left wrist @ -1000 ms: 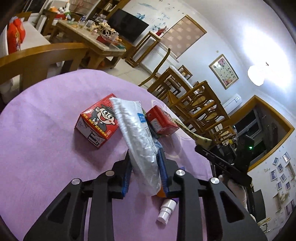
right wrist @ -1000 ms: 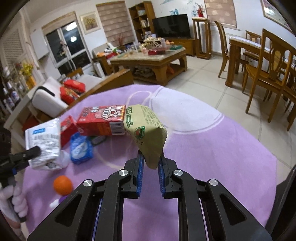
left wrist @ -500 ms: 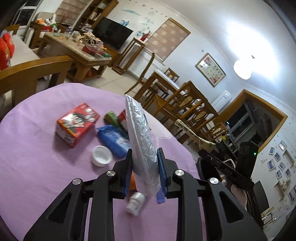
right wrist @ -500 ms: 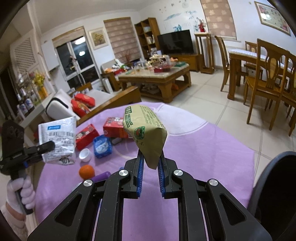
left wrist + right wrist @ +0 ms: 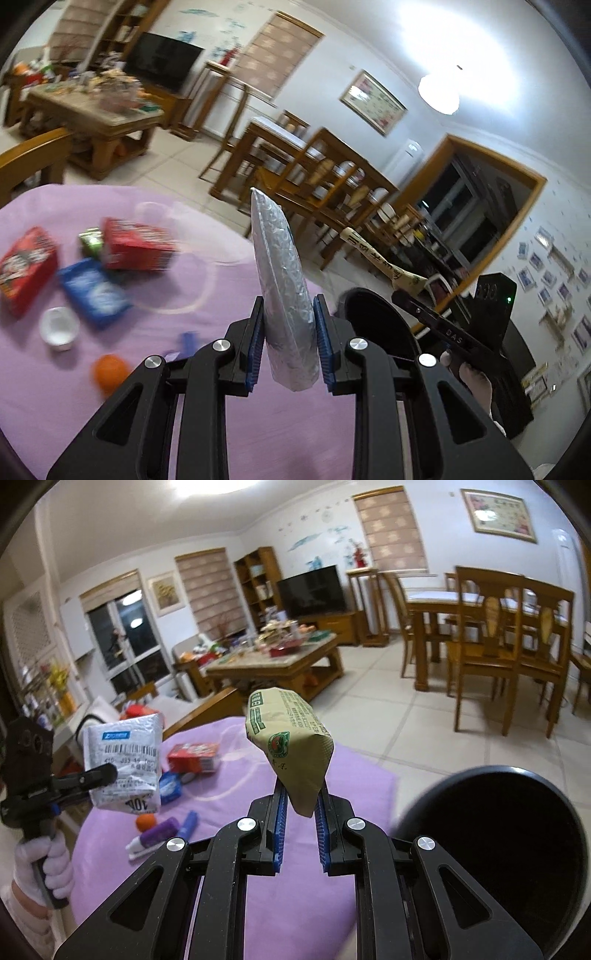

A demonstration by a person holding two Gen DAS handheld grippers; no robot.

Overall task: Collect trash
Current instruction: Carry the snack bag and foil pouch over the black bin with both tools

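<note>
My left gripper (image 5: 289,325) is shut on a silver padded mailing bag (image 5: 280,273) that stands edge-on above the purple table (image 5: 280,432). In the right wrist view the same bag (image 5: 123,760) shows its white label at the left. My right gripper (image 5: 299,805) is shut on a crumpled olive-green wrapper (image 5: 291,746), held up above the table edge. A black round bin (image 5: 491,842) stands open at the lower right, just beyond the table; its rim (image 5: 380,325) shows behind my left fingers.
On the purple table (image 5: 229,893) lie two red boxes (image 5: 138,245), a blue packet (image 5: 92,291), a white cup (image 5: 59,326), an orange ball (image 5: 109,373) and a purple tube (image 5: 159,832). Wooden dining chairs (image 5: 513,646) and a coffee table (image 5: 277,664) stand across the tiled floor.
Both grippers have risen and swung right with their loads, away from the clutter. The black bin has come into both views.
</note>
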